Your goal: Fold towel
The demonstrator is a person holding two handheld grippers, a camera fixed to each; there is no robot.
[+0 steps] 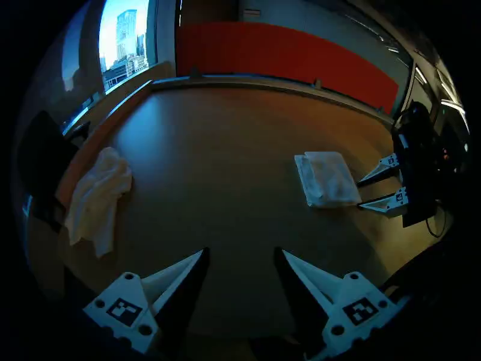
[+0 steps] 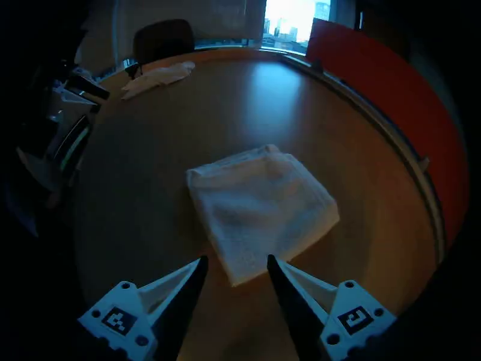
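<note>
- Towel, folded square, lies flat on the brown table just ahead of the right gripper, whose fingers stand apart and grip nothing.
- Left gripper is likewise spread wide and empty, with the towel ahead to its right, well apart.
- A crumpled cloth lies at the table edge ahead-left of that gripper, beside a dark chair.
- Bare tabletop runs on ahead to a window and a red wall panel.
</note>
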